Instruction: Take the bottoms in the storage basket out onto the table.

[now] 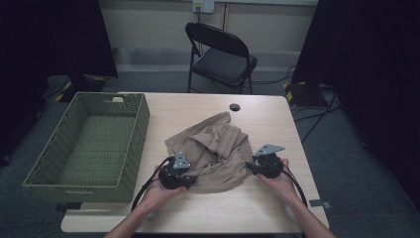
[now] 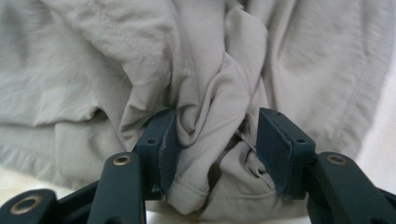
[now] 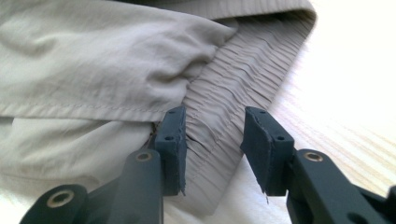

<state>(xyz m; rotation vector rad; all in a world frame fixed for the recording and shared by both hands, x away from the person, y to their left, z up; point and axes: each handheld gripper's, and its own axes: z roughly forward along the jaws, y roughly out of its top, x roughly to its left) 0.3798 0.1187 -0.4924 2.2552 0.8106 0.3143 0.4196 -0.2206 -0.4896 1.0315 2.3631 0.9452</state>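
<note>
Here we see the tan garment (image 1: 213, 153) crumpled near the desk's (image 1: 267, 208) front edge, right of the green basket (image 1: 89, 144). Our left tongs (image 2: 217, 140) stand spread around a fabric bunch; our right tongs (image 3: 215, 140), spread, straddle the ribbed waistband's edge beside bare desk.

High view: fixed overhead camera on the person's side, facing forward and down, far enough to take in the whole table (image 1: 277, 208), with the basket (image 1: 136, 144) at frame left and the chair (image 1: 223, 59) at top centre. Left gripper view: rides the gripper, very close, fingers (image 2: 161, 149) rising from the bottom edge into crumpled beige shorts (image 2: 140, 56). Right gripper view: equally close, aimed at the waistband (image 3: 238, 79) and table. All three share the shorts.
</note>
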